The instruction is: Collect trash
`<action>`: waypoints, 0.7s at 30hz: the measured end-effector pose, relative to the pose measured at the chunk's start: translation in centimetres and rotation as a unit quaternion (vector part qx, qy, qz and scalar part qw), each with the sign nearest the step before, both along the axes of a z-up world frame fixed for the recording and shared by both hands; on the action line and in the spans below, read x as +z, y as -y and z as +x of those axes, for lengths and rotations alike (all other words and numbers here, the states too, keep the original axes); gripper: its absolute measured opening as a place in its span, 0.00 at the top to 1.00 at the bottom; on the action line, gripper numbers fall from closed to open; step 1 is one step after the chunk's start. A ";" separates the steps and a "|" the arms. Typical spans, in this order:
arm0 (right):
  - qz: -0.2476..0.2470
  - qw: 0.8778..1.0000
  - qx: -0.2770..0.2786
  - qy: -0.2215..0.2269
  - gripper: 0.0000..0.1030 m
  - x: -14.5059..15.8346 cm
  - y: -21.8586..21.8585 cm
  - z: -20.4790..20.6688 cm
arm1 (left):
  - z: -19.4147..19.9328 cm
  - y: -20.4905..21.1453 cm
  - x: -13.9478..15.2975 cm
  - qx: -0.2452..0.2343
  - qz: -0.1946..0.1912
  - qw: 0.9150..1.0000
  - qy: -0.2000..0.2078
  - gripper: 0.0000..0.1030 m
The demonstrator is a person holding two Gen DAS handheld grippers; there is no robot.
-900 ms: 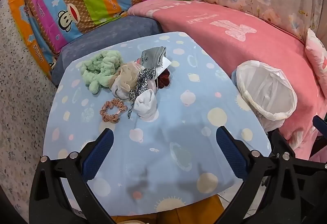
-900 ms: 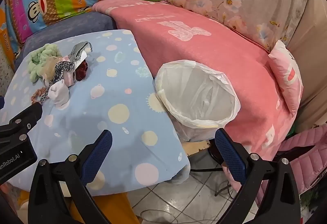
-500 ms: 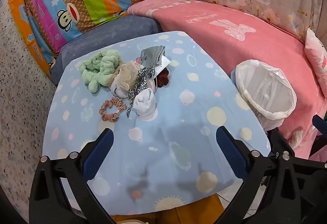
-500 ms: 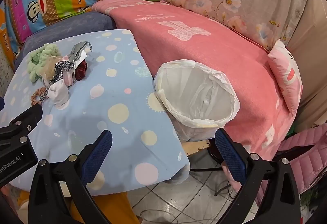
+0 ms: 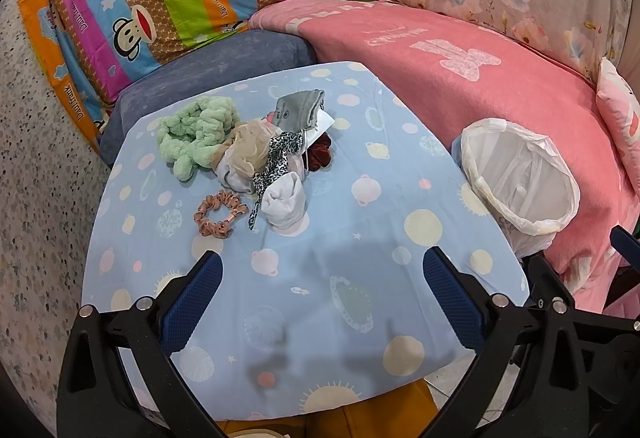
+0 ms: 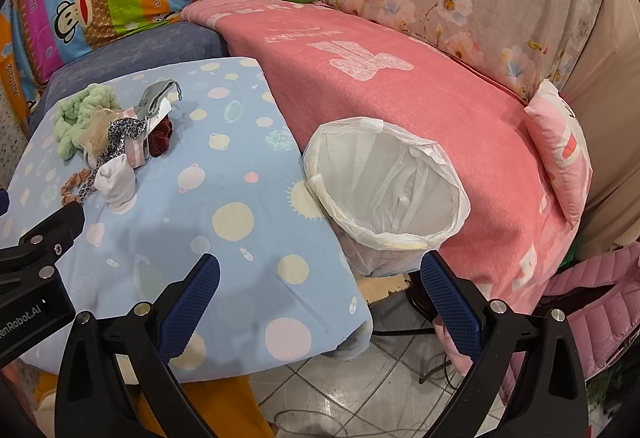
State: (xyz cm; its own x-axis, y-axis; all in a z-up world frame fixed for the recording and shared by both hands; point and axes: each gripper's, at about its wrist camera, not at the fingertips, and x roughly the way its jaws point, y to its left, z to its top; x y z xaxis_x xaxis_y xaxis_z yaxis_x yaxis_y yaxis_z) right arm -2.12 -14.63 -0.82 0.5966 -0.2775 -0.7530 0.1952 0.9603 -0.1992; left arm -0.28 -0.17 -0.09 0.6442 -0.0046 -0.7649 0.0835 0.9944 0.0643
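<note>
Left wrist view is showing me the pile of scraps (image 5: 256, 154) lying ahead and slightly left of my left gripper (image 5: 322, 288), its fingers gaping wide with nothing between them; my right gripper (image 6: 320, 288), equally wide and empty, is hovering nearer the lined bin (image 6: 384, 194) beside the bench (image 6: 240, 222), so I'm judging left reaches first

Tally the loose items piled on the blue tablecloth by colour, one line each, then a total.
Green fluffy piece: 1
Beige mesh piece: 1
Grey sock: 1
Leopard-print strip: 1
Dark red scrunchie: 1
Pink scrunchie: 1
White sock: 1
Total: 7
</note>
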 end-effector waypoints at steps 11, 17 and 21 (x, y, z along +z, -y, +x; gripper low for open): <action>-0.003 1.000 0.000 -0.001 0.07 -0.1 -0.3 0.1 | -0.6 0.1 -0.4 0.003 0.003 1.000 0.001 0.07; -0.006 1.000 0.000 -0.002 0.07 0.0 -0.4 0.0 | -0.1 -0.3 0.1 0.004 0.003 1.000 0.003 0.07; -0.005 1.000 0.000 -0.002 0.07 -0.1 -0.5 0.1 | -0.1 -0.4 0.2 0.006 0.004 1.000 0.007 0.07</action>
State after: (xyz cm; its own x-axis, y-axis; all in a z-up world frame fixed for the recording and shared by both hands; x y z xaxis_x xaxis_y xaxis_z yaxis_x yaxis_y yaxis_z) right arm -2.06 -14.17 -0.88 0.5940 -0.2862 -0.7518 0.1955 0.9579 -0.2102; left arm -0.38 0.19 0.12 0.6540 0.0094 -0.7564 0.0703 0.9948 0.0732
